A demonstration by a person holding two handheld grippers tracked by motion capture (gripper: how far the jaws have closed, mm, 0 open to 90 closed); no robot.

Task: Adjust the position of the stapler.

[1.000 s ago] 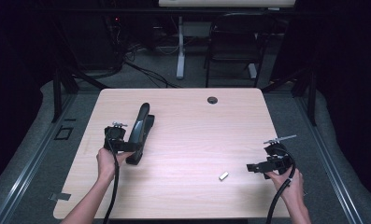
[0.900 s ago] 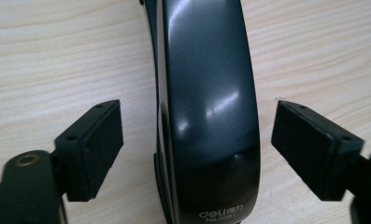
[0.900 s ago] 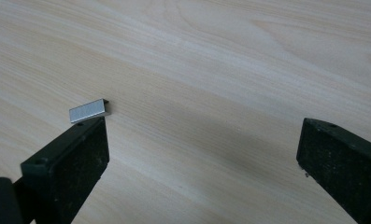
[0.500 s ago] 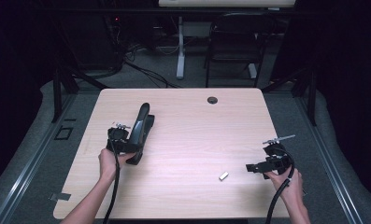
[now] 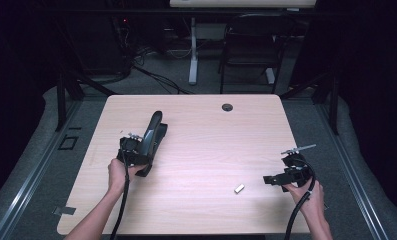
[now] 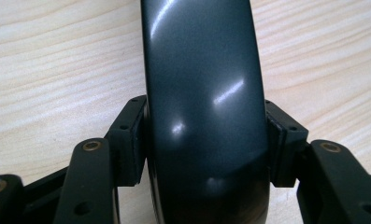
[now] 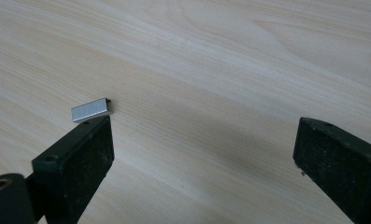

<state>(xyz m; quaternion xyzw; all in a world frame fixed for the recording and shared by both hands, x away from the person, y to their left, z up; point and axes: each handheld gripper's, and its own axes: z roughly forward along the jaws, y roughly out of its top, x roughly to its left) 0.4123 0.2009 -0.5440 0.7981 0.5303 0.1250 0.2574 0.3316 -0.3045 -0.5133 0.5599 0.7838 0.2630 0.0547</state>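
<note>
Here, at the left of the light wooden table (image 5: 196,125), the left gripper (image 5: 136,159) grasps the near end of a large dark grey stapler (image 5: 151,137); its jaws have just been closing, and in the left gripper view both pads (image 6: 131,140) press against the sides of the stapler's glossy curved body (image 6: 204,107), one on each flank. The stapler lies on the left half of the tabletop, its long arm slanting away toward the far edge. Further right, a small silvery strip of staples (image 5: 239,188) rests flat on the wood near the front edge, well apart from the stapler. Just beside it to the right, the right gripper (image 5: 269,179) hangs released above the table, jaws spread wide with nothing between them; in the right gripper view the staple strip (image 7: 92,110) lies just past the tip of one pad (image 7: 87,154). A small dark round grommet (image 5: 227,107) sits near the far edge of the table.
</note>
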